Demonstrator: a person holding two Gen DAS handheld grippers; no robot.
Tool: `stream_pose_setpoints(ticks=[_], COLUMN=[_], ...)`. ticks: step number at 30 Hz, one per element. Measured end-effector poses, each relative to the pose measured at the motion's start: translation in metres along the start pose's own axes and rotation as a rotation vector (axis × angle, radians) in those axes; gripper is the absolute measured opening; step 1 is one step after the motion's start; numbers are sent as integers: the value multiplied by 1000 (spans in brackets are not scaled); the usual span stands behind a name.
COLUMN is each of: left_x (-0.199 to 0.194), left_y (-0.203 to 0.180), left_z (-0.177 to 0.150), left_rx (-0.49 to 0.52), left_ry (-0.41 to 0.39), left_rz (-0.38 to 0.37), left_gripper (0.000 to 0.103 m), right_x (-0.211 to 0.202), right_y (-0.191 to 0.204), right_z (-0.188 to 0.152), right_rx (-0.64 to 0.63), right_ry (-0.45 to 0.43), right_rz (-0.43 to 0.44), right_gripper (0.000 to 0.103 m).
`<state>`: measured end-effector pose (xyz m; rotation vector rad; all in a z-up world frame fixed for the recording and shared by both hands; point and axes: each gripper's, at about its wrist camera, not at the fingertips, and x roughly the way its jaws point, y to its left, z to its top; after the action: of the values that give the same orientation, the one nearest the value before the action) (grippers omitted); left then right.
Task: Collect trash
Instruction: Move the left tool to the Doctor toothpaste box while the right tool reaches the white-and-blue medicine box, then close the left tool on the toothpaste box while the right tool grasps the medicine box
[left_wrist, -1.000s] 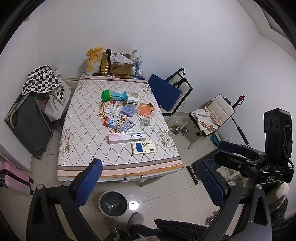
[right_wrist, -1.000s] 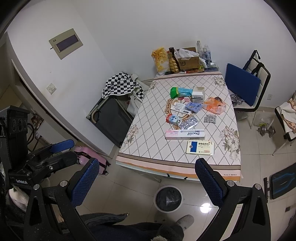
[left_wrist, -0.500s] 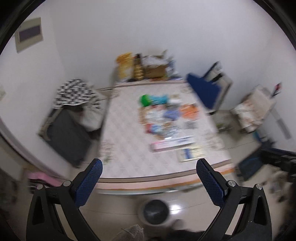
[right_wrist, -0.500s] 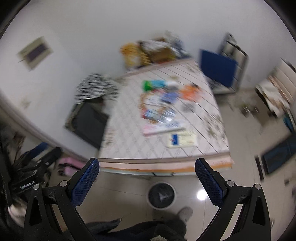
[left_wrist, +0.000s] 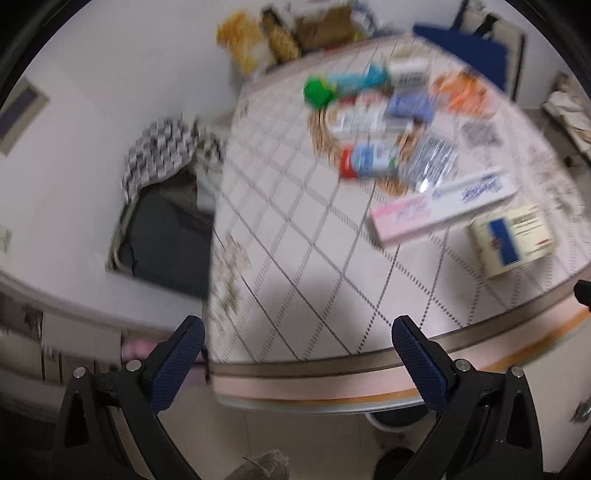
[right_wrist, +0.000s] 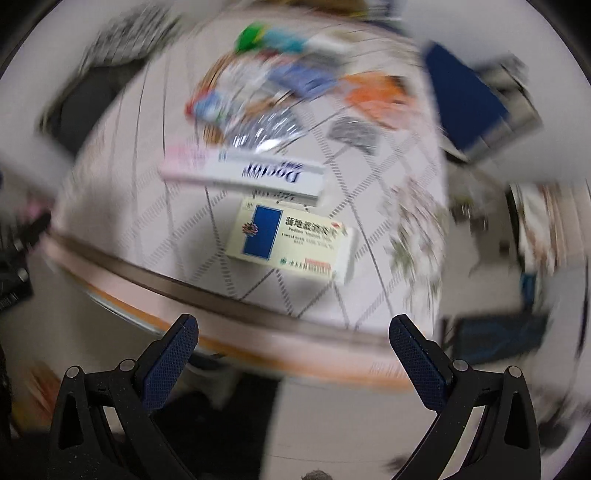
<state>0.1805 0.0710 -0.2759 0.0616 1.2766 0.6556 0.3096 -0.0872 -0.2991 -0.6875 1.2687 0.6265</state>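
Trash lies on a table with a diamond-pattern cloth (left_wrist: 295, 258). A cream medicine box with a blue square (right_wrist: 291, 240) lies nearest the front edge and shows in the left wrist view (left_wrist: 513, 240). Behind it lies a long pink-and-white box (right_wrist: 243, 173) (left_wrist: 443, 206). Farther back are silver blister packs (left_wrist: 432, 162), a red-and-blue packet (left_wrist: 365, 160), a green item (left_wrist: 317, 92) and an orange wrapper (left_wrist: 461, 92). My left gripper (left_wrist: 295, 362) is open and empty over the table's front left edge. My right gripper (right_wrist: 295, 362) is open and empty just short of the front edge. Both views are blurred.
A dark bin (left_wrist: 395, 419) peeks out under the table's front edge. A black suitcase with a checkered cloth (left_wrist: 166, 229) stands left of the table. A chair with a blue cushion (right_wrist: 465, 107) stands at the right. Bottles and a cardboard box (left_wrist: 321, 26) crowd the far end.
Both grippers have swung down and forward from high above the floor to close over the table's front edge. The table and boxes now look much larger. Both stay open.
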Motion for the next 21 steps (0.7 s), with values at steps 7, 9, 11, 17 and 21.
stream_pose_setpoints(ticks=[7,9,11,17,21], left_x=[70,77,81,83,67], left_y=[-30,-34,-37,-50,-65], left_z=[-12,-10,-7,3,23], left_rx=[-156,-176,-196,-202,-98], left_ry=[238,259,267,279,215], left_rz=[-22,-27,-33,-50,-37], left_gripper=[103,103,103,103,103], right_x=[106,124,137,142,143], right_y=[29,36,39,22,-14], right_z=[48,52,56,67,50], right_rx=[-495,-599,-650,-558,-350], right_ry=[128,164,181,214,297], right_rz=[-66,-64,-54,58,103], right_gripper=[103,103,103,98,97])
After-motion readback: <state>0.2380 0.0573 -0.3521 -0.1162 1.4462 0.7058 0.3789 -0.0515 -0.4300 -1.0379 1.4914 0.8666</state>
